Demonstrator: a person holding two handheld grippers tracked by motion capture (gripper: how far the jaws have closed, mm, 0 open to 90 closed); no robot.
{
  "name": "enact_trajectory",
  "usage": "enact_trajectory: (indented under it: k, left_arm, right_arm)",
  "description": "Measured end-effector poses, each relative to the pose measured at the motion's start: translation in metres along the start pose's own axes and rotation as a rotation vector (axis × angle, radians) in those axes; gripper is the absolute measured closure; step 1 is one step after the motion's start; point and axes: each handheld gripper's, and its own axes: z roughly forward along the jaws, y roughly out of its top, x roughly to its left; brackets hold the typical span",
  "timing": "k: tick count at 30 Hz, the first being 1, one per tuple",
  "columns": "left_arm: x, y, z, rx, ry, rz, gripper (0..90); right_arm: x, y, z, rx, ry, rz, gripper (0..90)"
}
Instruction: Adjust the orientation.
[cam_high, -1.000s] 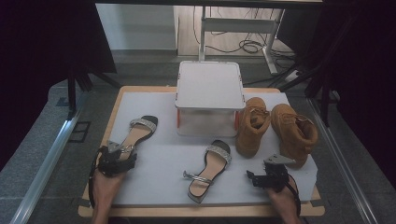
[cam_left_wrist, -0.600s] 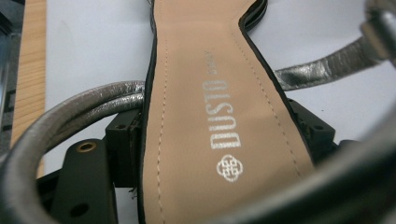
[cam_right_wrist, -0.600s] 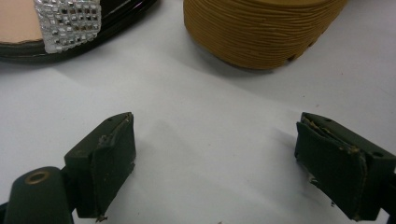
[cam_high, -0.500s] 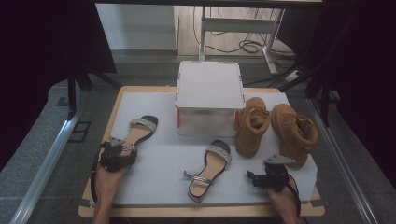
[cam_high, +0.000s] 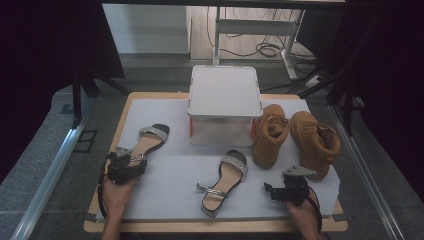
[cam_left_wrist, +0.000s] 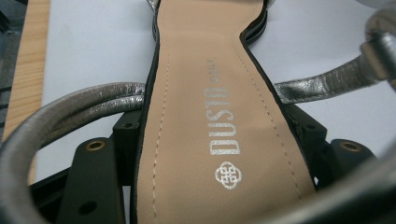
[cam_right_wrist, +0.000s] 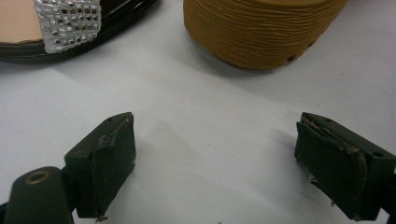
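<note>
White tabletop (cam_high: 165, 200) carries the items. Left sandal (cam_high: 145, 142) lies at its left side, heel between the left gripper (cam_high: 125, 167) jaws, which flank its sole. Right gripper (cam_high: 285, 190) jaws stand wide apart, empty, on bare tabletop.

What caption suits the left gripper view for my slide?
Left gripper jaws flanking the heel end of a tan-insoled sandal printed DUSTO, silver straps looping beside.

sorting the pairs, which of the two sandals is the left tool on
The sandal at the table's left: the left tool has its jaws on either side of the heel. The middle sandal lies untouched.
</note>
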Motion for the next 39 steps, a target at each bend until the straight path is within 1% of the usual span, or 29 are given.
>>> enact_trajectory:
  k: [4, 9, 12, 15, 18, 25, 28, 29, 30, 32, 33, 34, 36, 39]
  left_arm:
    - [-0.002, 0.0, -0.002, -0.012, 0.004, 0.01, 38.7]
    - [-0.005, -0.001, -0.006, -0.03, -0.006, 0.019, 38.9]
    - [-0.008, 0.0, -0.01, -0.042, -0.022, 0.02, 39.0]
    - [-0.009, 0.001, -0.012, -0.051, -0.03, 0.02, 39.0]
    - [-0.012, 0.002, -0.018, -0.071, -0.05, 0.017, 39.0]
    - [-0.019, 0.002, -0.027, -0.088, -0.075, 0.024, 39.0]
    - [-0.025, 0.0, -0.034, -0.092, -0.098, 0.035, 39.0]
    - [-0.025, 0.0, -0.034, -0.092, -0.098, 0.035, 39.0]
    - [-0.029, 0.0, -0.038, -0.098, -0.111, 0.043, 39.0]
    - [-0.03, 0.0, -0.039, -0.099, -0.116, 0.046, 39.0]
    - [-0.034, -0.001, -0.043, -0.102, -0.127, 0.057, 39.1]
    - [-0.034, -0.001, -0.043, -0.102, -0.127, 0.057, 39.1]
    - [-0.039, -0.002, -0.049, -0.107, -0.144, 0.069, 39.1]
    - [-0.043, -0.002, -0.052, -0.11, -0.153, 0.077, 39.1]
  right_arm:
    - [0.0, 0.0, 0.0, 0.0, 0.0, 0.0, 12.6]
    - [0.0, 0.0, 0.0, 0.0, 0.0, 0.0, 12.6]
    - [0.0, 0.0, 0.0, 0.0, 0.0, 0.0, 12.7]
    - [0.0, 0.0, 0.0, 0.0, 0.0, 0.0, 12.6]
    - [0.0, 0.0, 0.0, 0.0, 0.0, 0.0, 12.6]
    - [0.0, 0.0, 0.0, 0.0, 0.0, 0.0, 12.7]
    - [0.0, 0.0, 0.0, 0.0, 0.0, -0.001, 12.6]
    - [0.0, 0.0, 0.0, 0.0, 0.0, 0.0, 12.7]
    - [0.0, 0.0, 0.0, 0.0, 0.0, 0.0, 12.6]
    - [0.0, 0.0, 0.0, 0.0, 0.0, 0.0, 12.7]
    - [0.0, 0.0, 0.0, -0.001, 0.0, -0.001, 12.7]
    - [0.0, 0.0, 0.0, -0.001, 0.0, 0.0, 12.6]
    - [0.0, 0.0, 0.0, 0.0, 0.0, 0.0, 12.6]
    - [0.0, 0.0, 0.0, 0.0, 0.0, -0.001, 12.7]
